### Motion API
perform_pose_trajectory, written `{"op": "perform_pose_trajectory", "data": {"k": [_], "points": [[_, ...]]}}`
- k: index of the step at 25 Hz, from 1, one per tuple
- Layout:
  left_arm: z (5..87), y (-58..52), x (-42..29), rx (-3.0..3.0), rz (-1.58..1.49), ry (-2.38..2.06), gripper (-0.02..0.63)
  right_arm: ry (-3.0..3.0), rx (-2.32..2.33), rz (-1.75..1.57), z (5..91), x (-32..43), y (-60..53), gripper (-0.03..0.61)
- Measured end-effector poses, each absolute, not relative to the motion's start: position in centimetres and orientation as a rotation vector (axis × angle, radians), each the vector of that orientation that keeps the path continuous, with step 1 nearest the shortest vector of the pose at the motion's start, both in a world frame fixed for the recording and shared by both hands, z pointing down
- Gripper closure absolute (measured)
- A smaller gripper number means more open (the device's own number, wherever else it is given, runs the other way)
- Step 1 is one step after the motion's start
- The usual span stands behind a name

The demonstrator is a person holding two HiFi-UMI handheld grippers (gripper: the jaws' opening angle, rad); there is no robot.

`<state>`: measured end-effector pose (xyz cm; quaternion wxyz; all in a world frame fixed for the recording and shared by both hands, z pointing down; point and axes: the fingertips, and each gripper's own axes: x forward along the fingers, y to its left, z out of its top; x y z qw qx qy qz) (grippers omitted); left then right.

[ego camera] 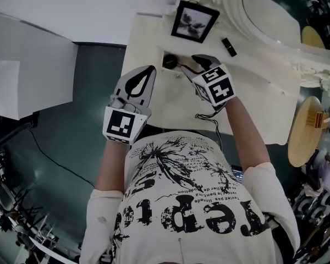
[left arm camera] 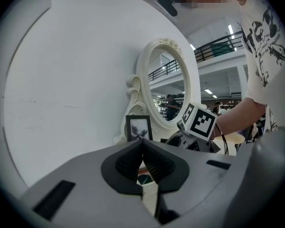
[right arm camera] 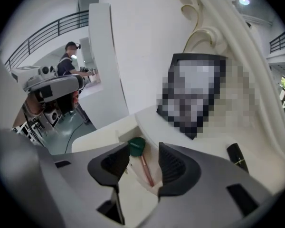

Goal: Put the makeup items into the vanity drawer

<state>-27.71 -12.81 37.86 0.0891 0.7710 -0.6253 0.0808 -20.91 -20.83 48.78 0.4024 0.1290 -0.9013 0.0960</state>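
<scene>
My right gripper [ego camera: 190, 64] hangs over the open vanity drawer [right arm camera: 133, 194] with its jaws apart and nothing pressed between them. In the right gripper view, a round green jar [right arm camera: 137, 146] and a slim pink pencil [right arm camera: 146, 167] lie in the drawer below the open right gripper [right arm camera: 142, 148]. The jar shows as a dark disc [ego camera: 169, 61] in the head view. A black lipstick tube [ego camera: 228, 47] lies on the vanity top, right of the right gripper, and shows as a black tube [right arm camera: 237, 157] in its view. My left gripper [ego camera: 150, 70] is shut and empty, left of the drawer.
A black picture frame [ego camera: 194, 21] leans at the back of the white vanity [ego camera: 148, 32], next to the oval mirror [ego camera: 269, 12]. A round wooden stool [ego camera: 305, 131] stands at the right. A black cable [ego camera: 209, 117] trails from the right gripper. White panels stand at the left.
</scene>
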Motion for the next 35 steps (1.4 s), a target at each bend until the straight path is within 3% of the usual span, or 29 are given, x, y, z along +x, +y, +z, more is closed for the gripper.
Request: {"op": "perform_pose_trajectory", "data": {"k": [5, 12, 23, 35], "points": [[36.3, -13.8, -26.9, 2.373, 0.234, -1.824, 0.601, -2.389, 0.477, 0.284, 45.2, -19.7, -21.8, 0.417], [33.8, -15.4, -25.6, 2.492, 0.215, -1.746, 0.601, -2.586, 0.765, 0.254, 38.5, -16.9, -23.1, 0.563], [29.6, -16.1, -23.5, 2.649, 0.202, -1.635, 0.601, -2.751, 1.069, 0.062, 31.3, -12.3, -21.5, 0.563], [28.0, -16.3, -24.0, 2.648, 0.187, -1.674, 0.601, -2.831, 1.090, 0.046, 29.7, -11.9, -21.1, 0.566]]}}
